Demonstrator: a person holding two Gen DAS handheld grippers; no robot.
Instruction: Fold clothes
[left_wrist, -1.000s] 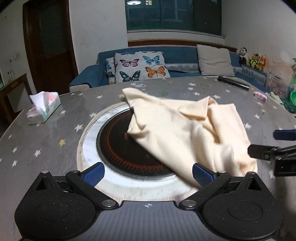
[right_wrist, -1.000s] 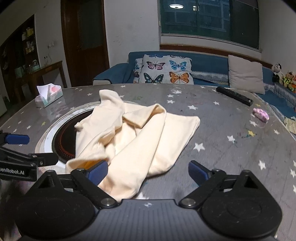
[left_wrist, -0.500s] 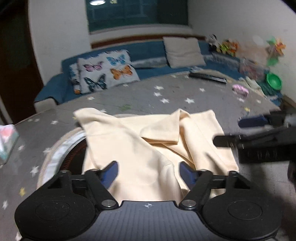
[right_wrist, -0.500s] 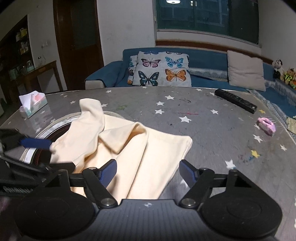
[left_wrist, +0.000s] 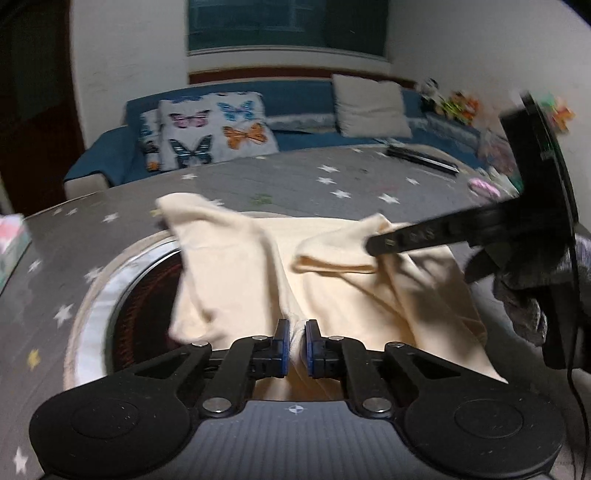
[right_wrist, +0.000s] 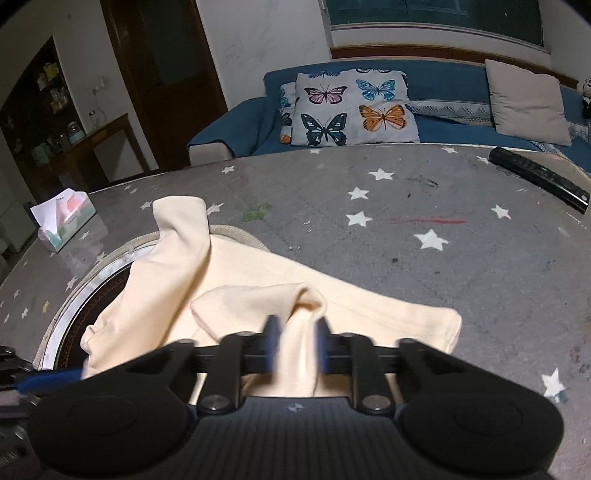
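Left wrist view shows the left gripper (left_wrist: 294, 345) just closed, pinching the crumpled cream cotton garment (left_wrist: 332, 280) on the star-patterned grey table (left_wrist: 295, 181). The right gripper (right_wrist: 295, 341) has likewise just clamped a fold. Folding has barely begun; no tidy fold shows yet.

Left tongs (left_wrist: 296, 341) pinch cream garment (left_wrist: 332, 280) on table (left_wrist: 295, 184).

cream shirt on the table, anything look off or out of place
Yes: the cream shirt is crumpled and lies half over the round burner set into the table, an odd place for fabric. Both claws have just closed on folds of it.
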